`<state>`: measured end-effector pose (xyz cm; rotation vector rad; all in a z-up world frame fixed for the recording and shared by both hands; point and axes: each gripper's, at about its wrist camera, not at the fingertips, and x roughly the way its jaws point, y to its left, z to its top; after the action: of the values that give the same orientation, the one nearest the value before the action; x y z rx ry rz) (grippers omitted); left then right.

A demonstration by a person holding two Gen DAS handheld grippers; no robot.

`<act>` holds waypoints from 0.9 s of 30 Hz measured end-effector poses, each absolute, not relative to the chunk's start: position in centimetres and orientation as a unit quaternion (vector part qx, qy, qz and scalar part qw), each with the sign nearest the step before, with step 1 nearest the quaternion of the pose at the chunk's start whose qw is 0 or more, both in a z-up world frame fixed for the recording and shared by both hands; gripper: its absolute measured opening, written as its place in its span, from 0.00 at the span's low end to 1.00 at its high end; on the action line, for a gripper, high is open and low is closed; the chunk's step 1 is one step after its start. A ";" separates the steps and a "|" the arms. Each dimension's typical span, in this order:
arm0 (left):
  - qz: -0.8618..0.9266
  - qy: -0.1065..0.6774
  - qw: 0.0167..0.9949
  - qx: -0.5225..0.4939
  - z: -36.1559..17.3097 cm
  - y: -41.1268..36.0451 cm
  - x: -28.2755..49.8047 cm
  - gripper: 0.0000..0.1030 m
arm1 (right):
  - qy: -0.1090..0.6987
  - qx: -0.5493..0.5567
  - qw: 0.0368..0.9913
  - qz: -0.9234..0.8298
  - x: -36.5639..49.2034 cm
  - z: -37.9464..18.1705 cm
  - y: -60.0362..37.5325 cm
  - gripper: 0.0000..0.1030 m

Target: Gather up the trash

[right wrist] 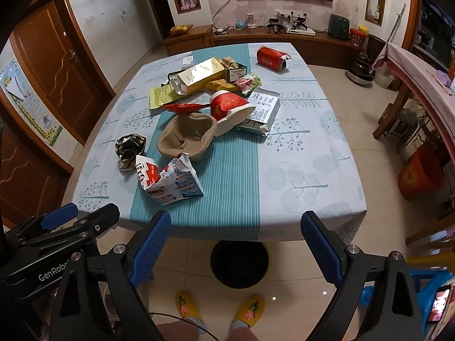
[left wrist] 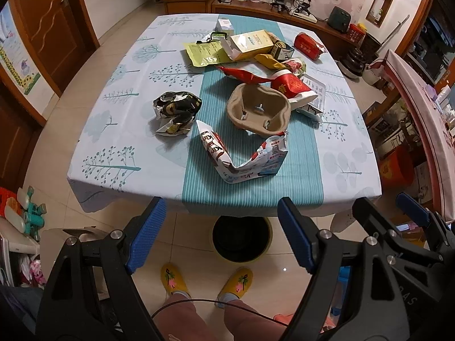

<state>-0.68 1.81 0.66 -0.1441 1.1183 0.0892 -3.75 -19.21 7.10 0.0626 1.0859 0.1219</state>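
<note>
Blue ribbed pads line both tools, and each is spread wide with nothing between its fingers: the left tool (left wrist: 220, 236) and the right tool (right wrist: 236, 250) hang side by side short of the worktop's near edge, likely poised before a first pick. Below them, on the tiled floor between the person's yellow slippers (right wrist: 187, 304) and the worktop, stands a black-lined bin (right wrist: 239, 264), placed where trash can be dropped straight down. On the worktop (right wrist: 312, 176), covered in a pale tree-print cloth with a teal stripe, the trash lies loose. Nearest is a torn white and red snack bag (right wrist: 167, 183); just left sits a crumpled black wrapper (right wrist: 129, 149). Behind them rests a brown pulp cup tray (right wrist: 186, 136), then a tipped red paper cup (right wrist: 230, 110), flattened cartons and a red packet (right wrist: 270, 58) farthest off.
</note>
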 end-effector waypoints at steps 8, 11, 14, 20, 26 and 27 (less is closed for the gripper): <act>0.051 0.530 0.844 -0.069 0.9 2.0 -1.3 0.76 | 0.515 0.023 0.854 0.065 -4.1 7.4 -18.9 0.92; 0.052 0.527 0.845 -0.070 1.1 2.0 -1.5 0.76 | 0.512 0.022 0.856 0.068 -4.2 7.7 -18.8 0.92; 0.056 0.524 0.848 -0.067 1.5 1.9 -1.7 0.76 | 0.509 0.021 0.858 0.071 -4.3 8.1 -18.9 0.92; 0.063 0.519 0.850 -0.065 2.4 2.2 -1.8 0.76 | 0.505 0.028 0.858 0.083 -4.0 8.5 -18.7 0.92; 0.073 0.508 0.855 -0.070 3.7 3.5 -2.1 0.76 | 0.501 0.044 0.858 0.104 -3.5 8.9 -17.8 0.92; 0.071 0.507 0.856 -0.075 3.9 3.9 -2.1 0.76 | 0.501 0.045 0.858 0.106 -3.3 9.0 -17.6 0.92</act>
<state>-2.07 3.90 3.85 -0.1581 1.0656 0.1501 -3.30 -17.59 8.96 0.0942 1.0520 0.2219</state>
